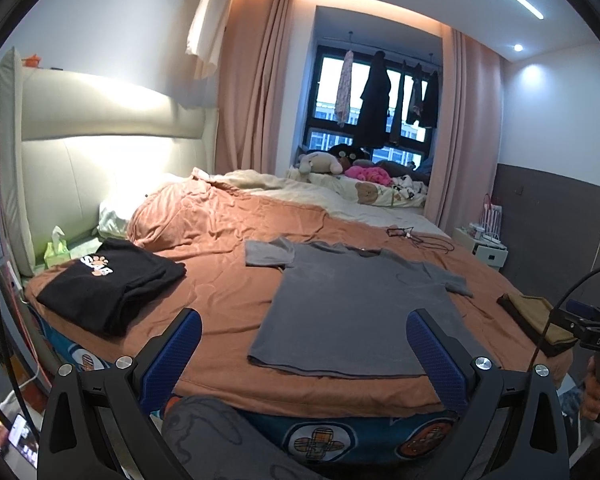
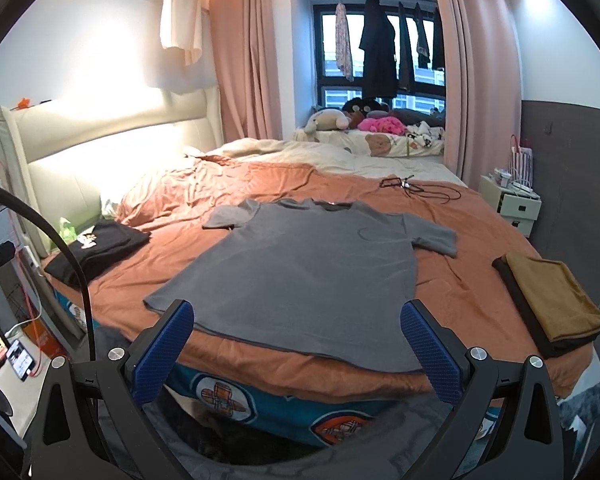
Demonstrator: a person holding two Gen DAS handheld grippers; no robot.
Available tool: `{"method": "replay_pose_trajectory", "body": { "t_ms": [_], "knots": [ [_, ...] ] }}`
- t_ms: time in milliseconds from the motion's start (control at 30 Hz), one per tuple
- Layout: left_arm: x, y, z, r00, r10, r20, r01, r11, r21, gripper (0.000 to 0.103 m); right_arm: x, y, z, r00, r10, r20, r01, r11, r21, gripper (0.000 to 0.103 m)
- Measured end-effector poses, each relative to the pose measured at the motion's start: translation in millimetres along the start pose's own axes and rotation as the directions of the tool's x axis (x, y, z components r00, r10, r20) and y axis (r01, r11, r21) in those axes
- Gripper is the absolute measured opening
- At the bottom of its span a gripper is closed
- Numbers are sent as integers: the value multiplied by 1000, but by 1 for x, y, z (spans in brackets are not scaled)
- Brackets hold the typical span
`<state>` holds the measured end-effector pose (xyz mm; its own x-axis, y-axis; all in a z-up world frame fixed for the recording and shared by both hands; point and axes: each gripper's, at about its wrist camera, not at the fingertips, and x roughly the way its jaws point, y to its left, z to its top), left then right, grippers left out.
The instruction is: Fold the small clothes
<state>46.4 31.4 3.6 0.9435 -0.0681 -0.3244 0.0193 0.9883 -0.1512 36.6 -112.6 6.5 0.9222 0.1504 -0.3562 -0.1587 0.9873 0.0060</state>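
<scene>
Left wrist view shows the left gripper (image 1: 304,344) with its blue-padded fingers (image 1: 188,340) spread wide and holding nothing, hovering short of the hem of a grey short-sleeved cotton T-shirt (image 1: 352,304) laid flat on the rust-orange bedspread (image 1: 220,280). The right gripper (image 2: 298,338) is likewise wide apart and empty, the shirt's hem lying between its fingers in the right wrist view, apparently without contact. A folded black printed garment (image 1: 112,280) lies left, a folded mustard-brown cloth (image 2: 552,300) right, partly cut off in the left view.
</scene>
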Motion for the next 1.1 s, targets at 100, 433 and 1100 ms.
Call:
{"method": "replay_pose_trajectory", "body": {
  "t_ms": [100,433,1100],
  "knots": [
    [21,9,5,1000,4,-22,-5,1000,-17,103,20,-1,9,1000,-18,-26,18,1000,23,103],
    [75,36,17,996,-19,-85,13,998,-69,103,72,0,46,995,-51,-86,57,996,65,103],
    [206,71,37,978,2,-209,-33,988,-148,99,185,-13,78,997,-16,-75,20,998,56,103]
  ]
}}
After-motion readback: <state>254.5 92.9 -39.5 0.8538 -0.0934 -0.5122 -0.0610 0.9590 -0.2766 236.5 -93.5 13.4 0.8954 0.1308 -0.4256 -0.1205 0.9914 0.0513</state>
